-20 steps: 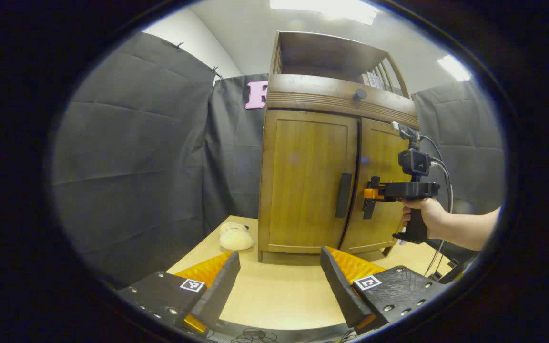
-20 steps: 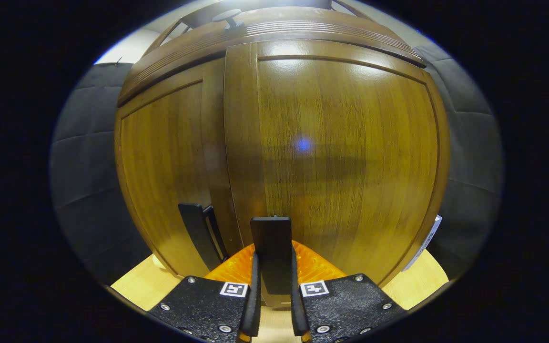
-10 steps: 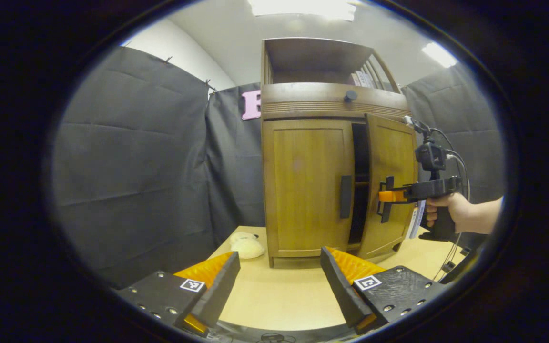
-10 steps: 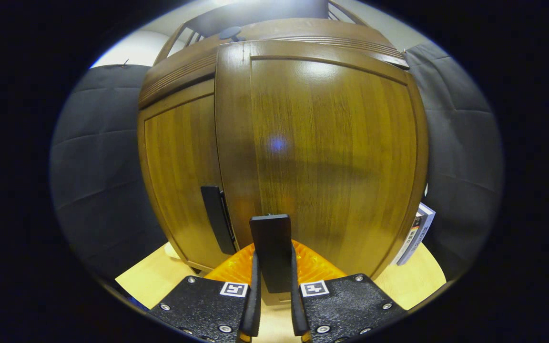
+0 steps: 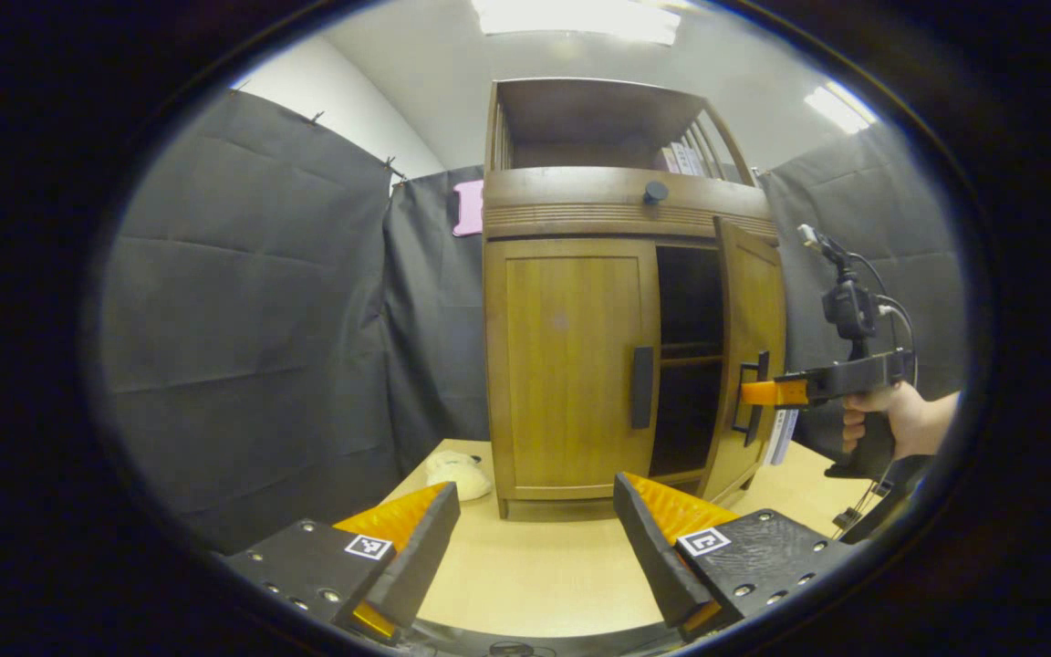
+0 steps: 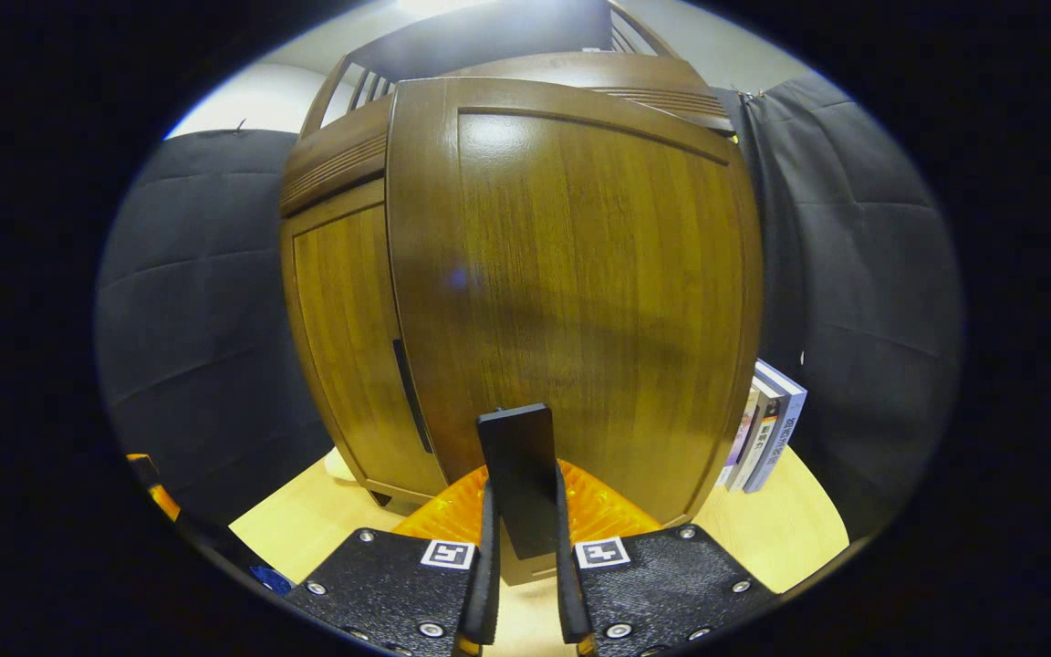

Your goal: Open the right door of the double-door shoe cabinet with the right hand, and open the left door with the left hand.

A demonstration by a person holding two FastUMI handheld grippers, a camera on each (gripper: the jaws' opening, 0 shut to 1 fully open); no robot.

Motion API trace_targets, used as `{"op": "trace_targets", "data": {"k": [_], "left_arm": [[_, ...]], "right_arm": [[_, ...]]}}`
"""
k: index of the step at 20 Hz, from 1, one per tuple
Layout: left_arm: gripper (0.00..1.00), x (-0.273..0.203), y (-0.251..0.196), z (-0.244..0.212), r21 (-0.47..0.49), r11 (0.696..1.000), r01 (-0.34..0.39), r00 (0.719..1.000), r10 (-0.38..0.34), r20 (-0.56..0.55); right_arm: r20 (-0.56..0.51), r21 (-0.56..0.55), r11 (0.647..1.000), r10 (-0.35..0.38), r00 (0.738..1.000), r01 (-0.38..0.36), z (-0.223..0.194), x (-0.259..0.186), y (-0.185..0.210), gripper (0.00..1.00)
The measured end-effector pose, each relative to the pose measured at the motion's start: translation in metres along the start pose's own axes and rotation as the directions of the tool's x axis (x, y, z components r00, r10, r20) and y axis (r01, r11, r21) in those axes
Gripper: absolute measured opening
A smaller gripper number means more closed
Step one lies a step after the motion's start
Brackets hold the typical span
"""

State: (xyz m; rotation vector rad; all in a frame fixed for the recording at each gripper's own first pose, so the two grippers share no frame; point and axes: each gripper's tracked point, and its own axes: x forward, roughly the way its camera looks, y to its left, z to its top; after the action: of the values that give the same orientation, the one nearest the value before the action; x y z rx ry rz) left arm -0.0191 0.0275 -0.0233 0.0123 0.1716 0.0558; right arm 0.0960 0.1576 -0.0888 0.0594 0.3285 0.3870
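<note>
A wooden shoe cabinet (image 5: 617, 205) stands on the light table (image 5: 535, 575). Its right door (image 5: 749, 356) hangs swung out, showing dark shelves (image 5: 688, 351) inside. The left door (image 5: 571, 365) is closed, with its black handle (image 5: 641, 387) at the inner edge. My right gripper (image 5: 754, 394), held by a hand (image 5: 895, 422), is shut on the right door's black handle (image 6: 520, 479), which stands upright between my two fingers in the right gripper view. The right door (image 6: 571, 301) looms close in that view. My left gripper (image 5: 535, 538) is open, low over the table, well short of the cabinet.
A pale plush toy (image 5: 455, 472) lies at the cabinet's left foot. Books (image 6: 767, 429) stand against the cabinet's right side. More books (image 5: 682, 160) sit on the top shelf, and a round knob (image 5: 654, 192) sticks out of the drawer front.
The right door has swung from closed to well open, pulled by my right gripper as it moved right. The dark interior came into sight. My left gripper stayed open.
</note>
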Motion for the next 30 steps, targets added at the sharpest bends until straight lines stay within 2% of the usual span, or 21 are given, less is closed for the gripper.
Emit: {"op": "trace_targets", "data": {"k": [1, 7, 8, 13, 22, 24, 25, 26, 28, 30], "left_arm": [[0.97, 0.001, -0.001, 0.000, 0.001, 1.000, 0.004, 1.000, -0.004, 0.002], [0.97, 0.006, -0.005, -0.001, 0.001, 0.999, 0.048, 0.999, -0.048, 0.008], [1.00, 0.007, -0.005, -0.001, -0.001, 0.998, 0.058, 0.998, -0.058, 0.010], [0.97, 0.011, -0.010, -0.003, 0.015, 0.994, 0.108, 0.994, -0.109, 0.011], [0.97, 0.018, -0.023, -0.004, 0.016, 0.984, 0.180, 0.984, -0.180, 0.004], [0.97, 0.025, -0.037, -0.004, 0.021, 0.982, 0.187, 0.982, -0.187, 0.003], [1.00, 0.031, -0.049, -0.003, 0.022, 0.981, 0.192, 0.981, -0.192, 0.003], [0.97, 0.038, -0.064, -0.002, 0.025, 0.980, 0.196, 0.980, -0.197, 0.001], [0.97, 0.047, -0.081, -0.002, 0.020, 0.980, 0.200, 0.980, -0.200, -0.004], [0.97, 0.056, -0.095, 0.001, 0.012, 0.980, 0.198, 0.980, -0.198, -0.007]], "right_arm": [[-0.001, 0.002, 1.000, -0.001, 1.000, 0.001, -0.002, -0.005, -0.002, 0.26], [-0.002, 0.003, 1.000, -0.012, 1.000, 0.012, -0.006, -0.029, -0.018, 0.23], [-0.002, 0.008, 1.000, -0.014, 1.000, 0.014, -0.008, -0.034, -0.022, 0.23], [0.001, -0.004, 0.999, -0.038, 0.999, 0.038, -0.013, -0.055, -0.042, 0.20], [0.010, -0.002, 0.996, -0.089, 0.996, 0.089, -0.020, -0.091, -0.100, 0.12], [0.017, 0.004, 0.995, -0.101, 0.995, 0.101, -0.020, -0.097, -0.118, 0.10], [0.019, 0.003, 0.994, -0.105, 0.994, 0.105, -0.020, -0.101, -0.127, 0.09], [0.018, 0.015, 0.995, -0.102, 0.995, 0.102, -0.022, -0.103, -0.136, 0.08], [0.020, 0.049, 0.995, -0.088, 0.996, 0.087, -0.021, -0.108, -0.156, 0.07], [0.019, 0.059, 0.993, -0.102, 0.995, 0.101, -0.021, -0.111, -0.183, 0.07]]}}
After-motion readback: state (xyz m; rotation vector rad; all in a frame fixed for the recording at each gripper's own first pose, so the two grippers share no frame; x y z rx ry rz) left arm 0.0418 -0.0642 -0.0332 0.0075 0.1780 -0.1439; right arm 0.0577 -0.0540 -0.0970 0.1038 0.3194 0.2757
